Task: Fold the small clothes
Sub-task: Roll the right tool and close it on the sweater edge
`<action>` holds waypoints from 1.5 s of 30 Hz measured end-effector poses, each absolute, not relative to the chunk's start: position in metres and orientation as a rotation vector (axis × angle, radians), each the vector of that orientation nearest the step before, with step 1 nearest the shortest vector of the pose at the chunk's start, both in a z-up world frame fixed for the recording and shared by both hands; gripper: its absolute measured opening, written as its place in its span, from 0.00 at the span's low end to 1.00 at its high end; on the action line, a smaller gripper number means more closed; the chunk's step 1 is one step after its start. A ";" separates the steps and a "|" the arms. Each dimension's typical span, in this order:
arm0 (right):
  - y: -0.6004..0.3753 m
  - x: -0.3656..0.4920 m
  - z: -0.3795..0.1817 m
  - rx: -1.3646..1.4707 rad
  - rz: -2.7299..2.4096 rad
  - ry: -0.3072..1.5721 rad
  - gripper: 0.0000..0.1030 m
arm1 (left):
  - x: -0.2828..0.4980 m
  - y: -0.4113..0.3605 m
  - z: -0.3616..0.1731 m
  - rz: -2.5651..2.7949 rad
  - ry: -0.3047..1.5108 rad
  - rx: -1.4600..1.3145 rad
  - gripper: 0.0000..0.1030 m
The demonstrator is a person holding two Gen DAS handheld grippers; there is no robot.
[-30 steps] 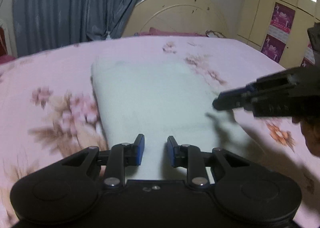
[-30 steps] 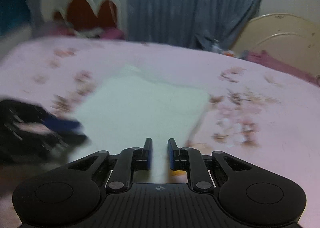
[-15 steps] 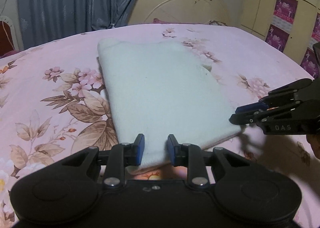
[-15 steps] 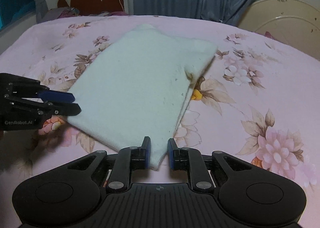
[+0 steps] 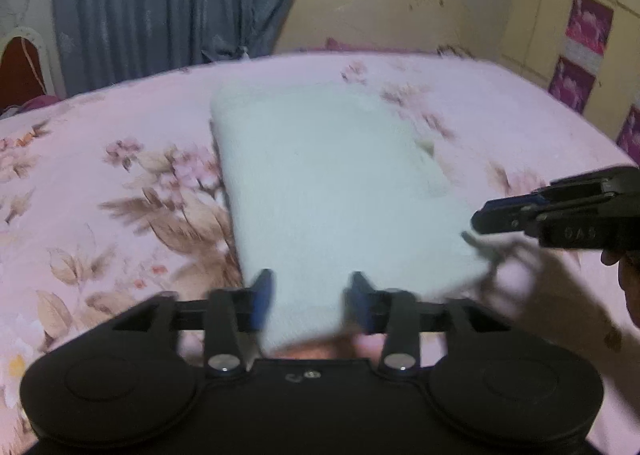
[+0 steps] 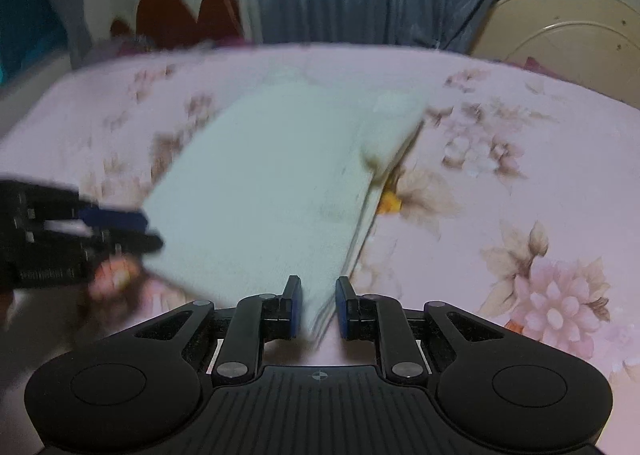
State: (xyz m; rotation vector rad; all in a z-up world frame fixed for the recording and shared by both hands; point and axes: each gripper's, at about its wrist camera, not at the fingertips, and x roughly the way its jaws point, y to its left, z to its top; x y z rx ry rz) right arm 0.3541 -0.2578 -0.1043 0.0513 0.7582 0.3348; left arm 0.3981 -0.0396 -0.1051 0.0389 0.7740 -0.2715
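A white folded cloth [image 5: 328,183] lies flat on the pink floral bedsheet [image 5: 120,195]. My left gripper [image 5: 310,295] is at its near edge. Its jaws are opening and stand wide, with the cloth's edge between them and the pads off it. From the right wrist view the cloth [image 6: 264,183] runs down to my right gripper [image 6: 318,295], which stays narrowly shut on its near layered corner. The left gripper [image 6: 148,229] shows at that view's left edge by the other near corner. In the left wrist view the right gripper [image 5: 476,221] reaches in from the right.
The bedsheet [image 6: 500,175] spreads wide on all sides of the cloth. A cream headboard [image 5: 380,11], blue curtains [image 5: 160,7] and a wardrobe [image 5: 568,15] stand beyond the bed. The person's hand [image 5: 628,283] shows at the right edge.
The left jaws have spread from a narrow hold on the cloth's edge to a wide gap. The right jaws keep the same narrow gap. Both views have shifted slightly and are blurred.
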 end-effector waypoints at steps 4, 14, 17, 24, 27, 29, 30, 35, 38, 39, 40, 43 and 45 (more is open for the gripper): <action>-0.265 0.376 -0.086 0.069 0.255 0.655 0.16 | 0.431 -0.030 -0.097 -0.240 0.743 0.025 0.55; -0.246 0.450 -0.110 0.034 0.269 0.758 0.16 | 0.513 -0.008 -0.128 -0.248 0.928 -0.199 0.59; -0.272 0.437 -0.096 0.146 0.262 0.712 0.20 | 0.504 -0.004 -0.119 -0.251 0.901 -0.179 0.57; -0.327 0.455 -0.110 0.533 0.355 0.781 0.77 | 0.509 0.009 -0.123 -0.224 0.923 -0.309 0.60; -0.333 0.469 -0.122 0.622 0.414 0.845 0.76 | 0.512 0.012 -0.124 -0.224 0.931 -0.352 0.61; -0.337 0.478 -0.135 0.697 0.446 0.906 0.70 | 0.516 0.014 -0.127 -0.239 0.944 -0.379 0.61; -0.338 0.482 -0.141 0.726 0.449 0.933 0.66 | 0.519 0.015 -0.128 -0.246 0.950 -0.388 0.61; -0.346 0.494 -0.150 0.835 0.460 0.974 0.57 | 0.532 0.022 -0.132 -0.292 0.977 -0.434 0.61; -0.339 0.505 -0.149 0.805 0.487 0.995 0.57 | 0.543 0.030 -0.138 -0.300 0.983 -0.540 0.61; -0.337 0.508 -0.148 0.794 0.492 1.001 0.57 | 0.546 0.032 -0.140 -0.300 0.985 -0.567 0.61; -0.335 0.509 -0.146 0.788 0.493 1.005 0.57 | 0.550 0.031 -0.141 -0.303 0.987 -0.576 0.61; -0.326 0.516 -0.142 0.725 0.483 1.015 0.45 | 0.558 0.018 -0.138 -0.301 1.000 -0.512 0.59; -0.319 0.518 -0.138 0.673 0.477 1.012 0.37 | 0.560 0.001 -0.131 -0.306 0.999 -0.387 0.49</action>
